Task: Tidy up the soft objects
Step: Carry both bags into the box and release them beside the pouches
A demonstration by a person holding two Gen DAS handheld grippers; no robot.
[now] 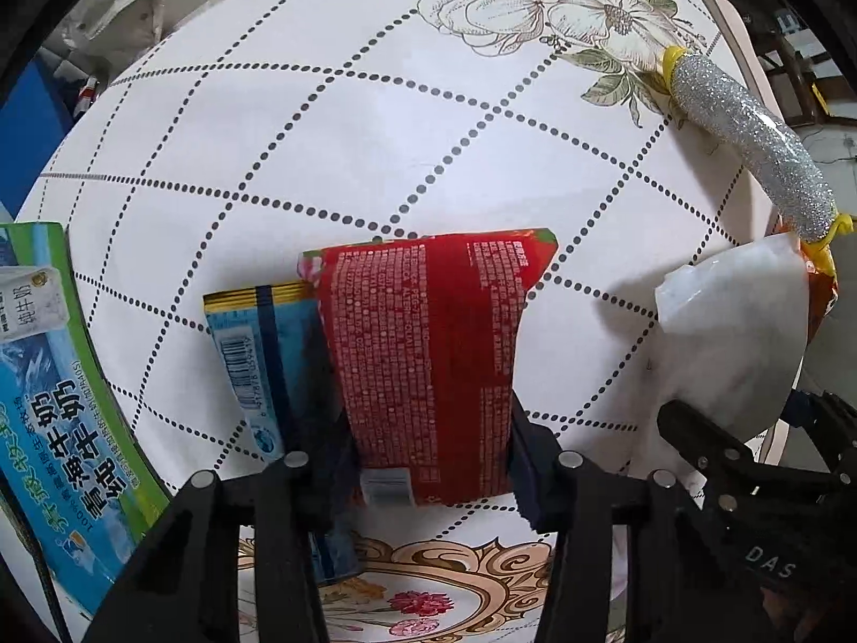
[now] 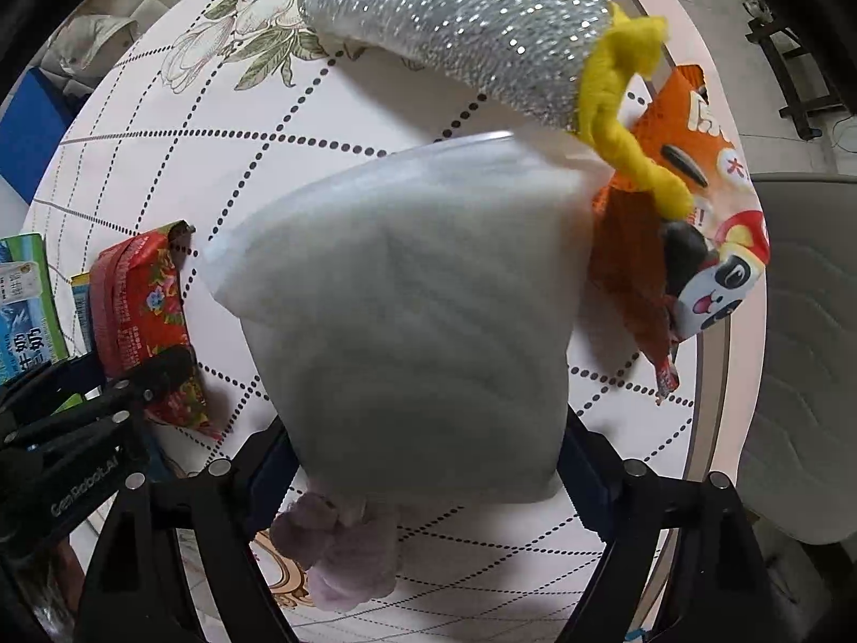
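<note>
A red snack packet (image 1: 428,353) lies on the floral tablecloth (image 1: 321,134), partly over a blue packet (image 1: 257,353). My left gripper (image 1: 428,461) points down at it, its pads pressing both long edges of the red packet. In the right wrist view a puffy white translucent bag (image 2: 418,294) fills the middle, and my right gripper (image 2: 428,450) is closed on its lower sides. A pale purple soft lump (image 2: 343,552) sits under that bag. Behind it lie a glittery silver roll with yellow ties (image 2: 455,27) and an orange snack bag (image 2: 685,203).
A green and blue milk carton box (image 1: 53,402) stands at the table's left edge. A grey seat (image 2: 803,321) is off the right rim of the round table. A white hat (image 1: 118,5) lies beyond the far left edge.
</note>
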